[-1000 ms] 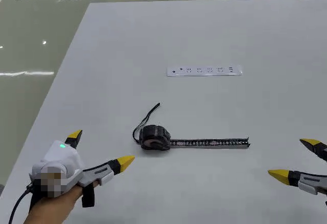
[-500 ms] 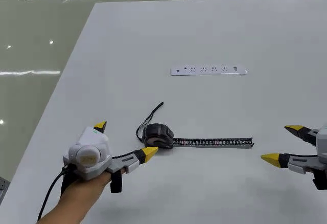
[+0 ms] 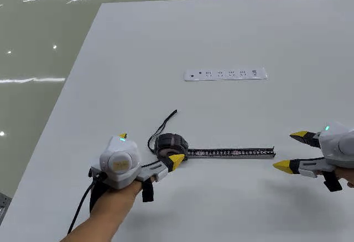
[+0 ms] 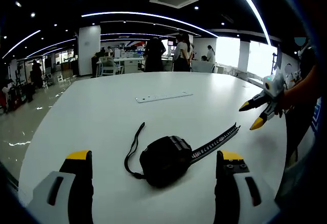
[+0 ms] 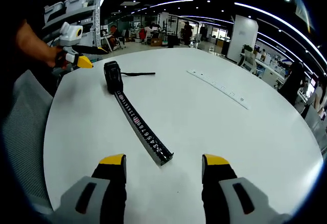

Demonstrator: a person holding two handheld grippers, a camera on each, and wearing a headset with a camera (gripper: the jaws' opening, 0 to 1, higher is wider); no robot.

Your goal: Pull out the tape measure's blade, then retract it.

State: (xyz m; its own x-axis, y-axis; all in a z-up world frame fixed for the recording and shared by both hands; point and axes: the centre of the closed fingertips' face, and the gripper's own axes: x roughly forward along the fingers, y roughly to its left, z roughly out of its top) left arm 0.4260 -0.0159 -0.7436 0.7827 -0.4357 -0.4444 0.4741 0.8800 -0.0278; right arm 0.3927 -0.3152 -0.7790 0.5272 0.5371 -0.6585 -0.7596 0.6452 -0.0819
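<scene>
A black tape measure case lies on the white table with its wrist strap curling away from it. Its blade is drawn out to the right and lies flat, ending at the hook. My left gripper is open, its yellow tips on either side of the case without touching it. My right gripper is open just right of the blade's end, which lies a little ahead of its jaws. The blade runs back to the case.
A white power strip lies farther back on the table. The table's left edge drops to a glossy floor. Chairs and people's feet show beyond the far edge.
My left gripper has moved forward and right until its tips flank the case. My right gripper has moved in to the left, close to the blade's end. The tape measure has stayed put.
</scene>
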